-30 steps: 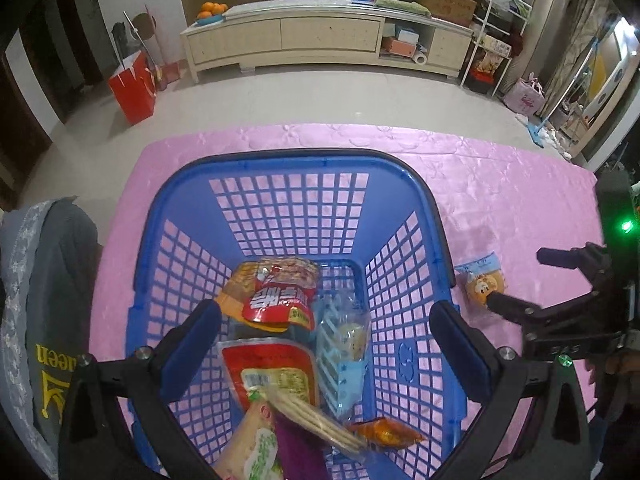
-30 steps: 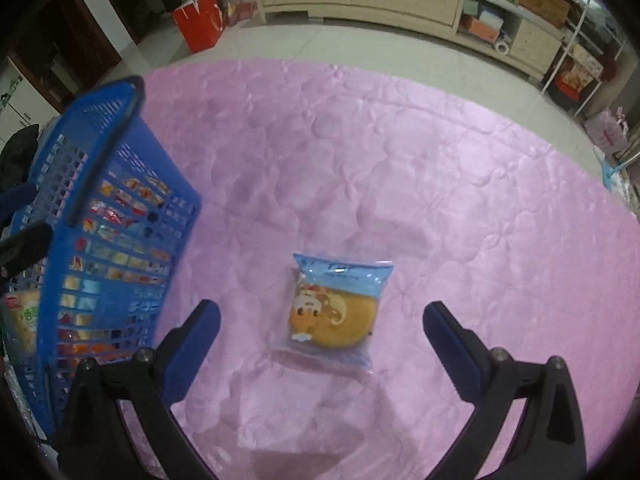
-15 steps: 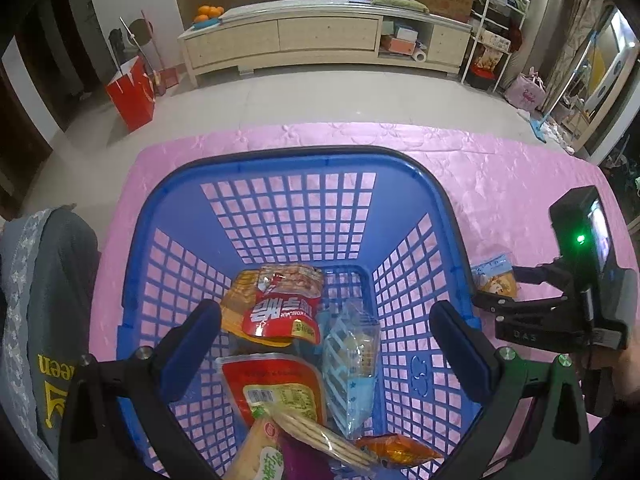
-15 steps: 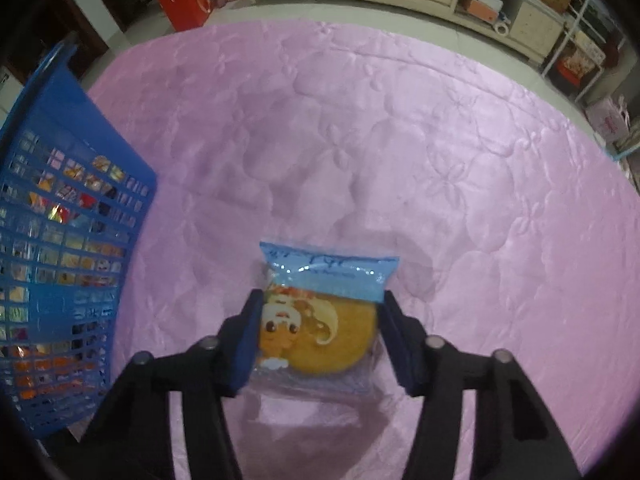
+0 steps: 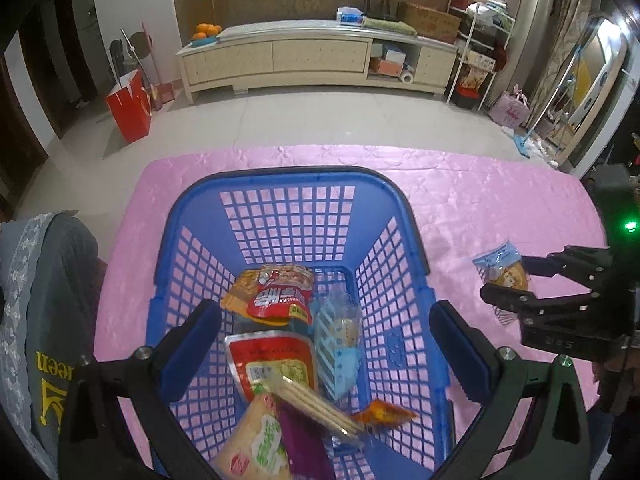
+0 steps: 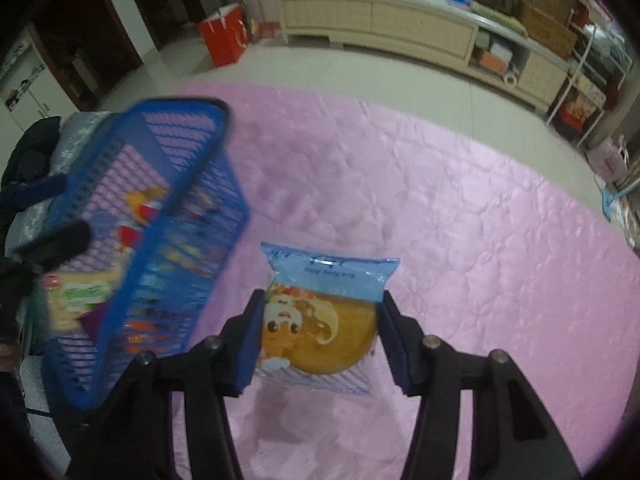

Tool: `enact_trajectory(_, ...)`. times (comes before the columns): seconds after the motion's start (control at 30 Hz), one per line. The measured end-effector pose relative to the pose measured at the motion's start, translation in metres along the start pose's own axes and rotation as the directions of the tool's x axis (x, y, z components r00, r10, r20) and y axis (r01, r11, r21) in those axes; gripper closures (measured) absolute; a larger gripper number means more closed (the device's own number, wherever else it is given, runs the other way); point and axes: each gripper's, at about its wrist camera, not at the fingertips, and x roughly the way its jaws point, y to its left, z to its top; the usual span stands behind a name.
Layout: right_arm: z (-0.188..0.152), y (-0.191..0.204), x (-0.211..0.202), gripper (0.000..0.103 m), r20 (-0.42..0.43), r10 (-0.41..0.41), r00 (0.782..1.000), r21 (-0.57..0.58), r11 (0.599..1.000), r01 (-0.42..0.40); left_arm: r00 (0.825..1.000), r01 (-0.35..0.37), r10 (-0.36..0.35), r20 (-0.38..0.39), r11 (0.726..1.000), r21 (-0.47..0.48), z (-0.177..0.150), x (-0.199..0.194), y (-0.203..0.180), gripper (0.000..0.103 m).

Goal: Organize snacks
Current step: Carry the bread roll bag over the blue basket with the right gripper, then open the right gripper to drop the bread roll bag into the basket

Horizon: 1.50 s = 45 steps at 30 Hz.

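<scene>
Left wrist view: left gripper (image 5: 326, 348) has its jaws wide apart with nothing held, hanging over the blue basket (image 5: 400, 208). Basket sits on the pink table (image 5: 480, 200), right under and ahead of the jaws. Between the jaws, down in the basket: red snack bag (image 5: 280, 294), red-and-yellow pouch (image 5: 272, 360), clear blue-striped biscuit pack (image 5: 336, 340), cracker sleeve (image 5: 316, 404), small orange packet (image 5: 382, 414). Well off to the right of these jaws, outside the basket wall, the right gripper (image 5: 506, 282) pinches a cake packet (image 5: 502, 270) clear of the cloth.

Right wrist view: right gripper (image 6: 320, 332) has its jaws about half closed, pads pressing both sides of the cake packet (image 6: 320, 320). Blue top strip of the packet sticks out ahead of the jaws; round yellow cake sits squarely between them. Basket (image 6: 168, 216) is to the left of these jaws, blurred, near but not touching the packet. Pink table (image 6: 480, 220) fills everything ahead and right. Left gripper's dark fingers (image 6: 52, 240) show at the far left edge beside the basket.
</scene>
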Motion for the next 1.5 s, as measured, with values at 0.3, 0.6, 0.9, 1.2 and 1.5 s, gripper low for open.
enact_trajectory(0.3, 0.009, 0.044, -0.039, 0.045, 0.072, 0.013, 0.997, -0.061, 0.998, -0.008, 0.998, 0.007, -0.007, 0.066, 1.0, 0.001, -0.012, -0.043, 0.011, 0.0)
enact_trajectory(0.6, 0.021, 0.081, -0.054, 0.045, 0.108, 0.046, 0.993, -0.1, 0.994, -0.035, 0.993, -0.018, 0.02, 0.115, 1.0, -0.018, -0.021, -0.076, 0.048, 0.0)
enact_trajectory(0.9, 0.038, 0.116, -0.041, 0.045, 0.095, 0.069, 0.993, -0.128, 0.99, -0.057, 0.991, -0.034, 0.04, 0.126, 0.998, -0.048, -0.024, -0.085, 0.083, 0.0)
enact_trajectory(1.2, 0.052, 0.129, -0.013, 0.045, 0.065, 0.084, 0.994, -0.091, 0.993, -0.078, 0.995, -0.012, 0.02, 0.097, 0.997, -0.078, -0.025, -0.067, 0.104, 0.0)
enact_trajectory(1.5, 0.063, 0.119, 0.02, 0.045, 0.016, 0.032, 0.999, -0.066, 0.997, -0.031, 0.997, -0.024, 0.026, 0.071, 0.999, -0.037, -0.013, -0.044, 0.108, 0.0)
